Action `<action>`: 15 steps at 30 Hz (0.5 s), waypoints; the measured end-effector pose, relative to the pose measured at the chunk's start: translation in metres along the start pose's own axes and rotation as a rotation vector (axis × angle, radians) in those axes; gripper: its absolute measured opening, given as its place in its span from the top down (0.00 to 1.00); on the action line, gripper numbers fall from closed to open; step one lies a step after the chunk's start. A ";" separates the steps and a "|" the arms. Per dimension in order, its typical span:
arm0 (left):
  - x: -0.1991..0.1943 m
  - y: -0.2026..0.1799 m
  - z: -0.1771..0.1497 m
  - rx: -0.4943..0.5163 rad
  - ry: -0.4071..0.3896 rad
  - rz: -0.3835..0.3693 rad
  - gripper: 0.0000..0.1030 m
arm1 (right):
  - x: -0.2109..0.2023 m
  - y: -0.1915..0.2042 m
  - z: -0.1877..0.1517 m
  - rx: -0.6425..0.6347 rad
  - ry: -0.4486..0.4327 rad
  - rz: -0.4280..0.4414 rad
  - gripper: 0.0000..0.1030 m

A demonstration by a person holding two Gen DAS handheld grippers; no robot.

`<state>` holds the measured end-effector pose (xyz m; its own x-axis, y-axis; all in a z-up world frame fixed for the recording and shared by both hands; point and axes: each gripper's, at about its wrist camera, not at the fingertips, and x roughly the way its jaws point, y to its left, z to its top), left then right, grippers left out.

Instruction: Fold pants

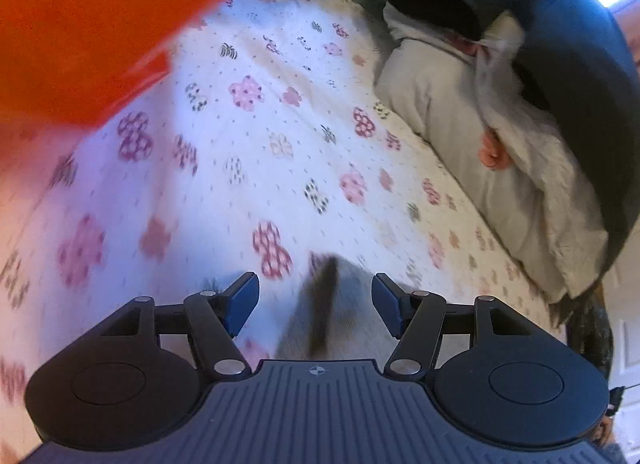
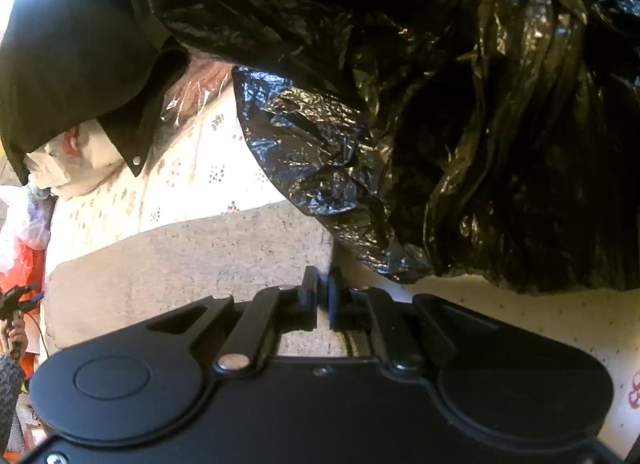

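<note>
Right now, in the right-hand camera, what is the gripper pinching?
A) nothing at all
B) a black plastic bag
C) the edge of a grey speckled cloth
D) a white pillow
C: the right gripper is closed on the edge of the grey speckled cloth; the black plastic bag lies beyond.

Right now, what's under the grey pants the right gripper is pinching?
The floral bedsheet shows past the grey pants on two sides, so they lie on it. The black plastic bag overlaps their far corner. Anything else beneath the fabric is covered.
</note>
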<state>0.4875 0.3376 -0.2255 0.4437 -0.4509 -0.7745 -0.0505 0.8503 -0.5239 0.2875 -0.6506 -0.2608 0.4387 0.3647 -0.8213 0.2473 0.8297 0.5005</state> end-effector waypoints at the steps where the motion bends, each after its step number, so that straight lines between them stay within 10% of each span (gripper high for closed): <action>1: 0.006 0.000 0.003 0.010 0.005 -0.002 0.41 | 0.002 0.001 -0.002 -0.001 -0.001 -0.003 0.89; 12: 0.035 -0.028 0.001 0.206 0.117 -0.149 0.43 | 0.017 0.010 0.006 -0.001 0.003 -0.040 0.89; 15: 0.038 -0.029 0.002 0.219 0.124 -0.142 0.71 | 0.019 0.013 0.008 -0.002 -0.002 -0.049 0.89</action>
<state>0.5073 0.2961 -0.2387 0.3192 -0.5876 -0.7436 0.2047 0.8088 -0.5513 0.3061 -0.6364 -0.2681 0.4277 0.3225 -0.8444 0.2673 0.8473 0.4590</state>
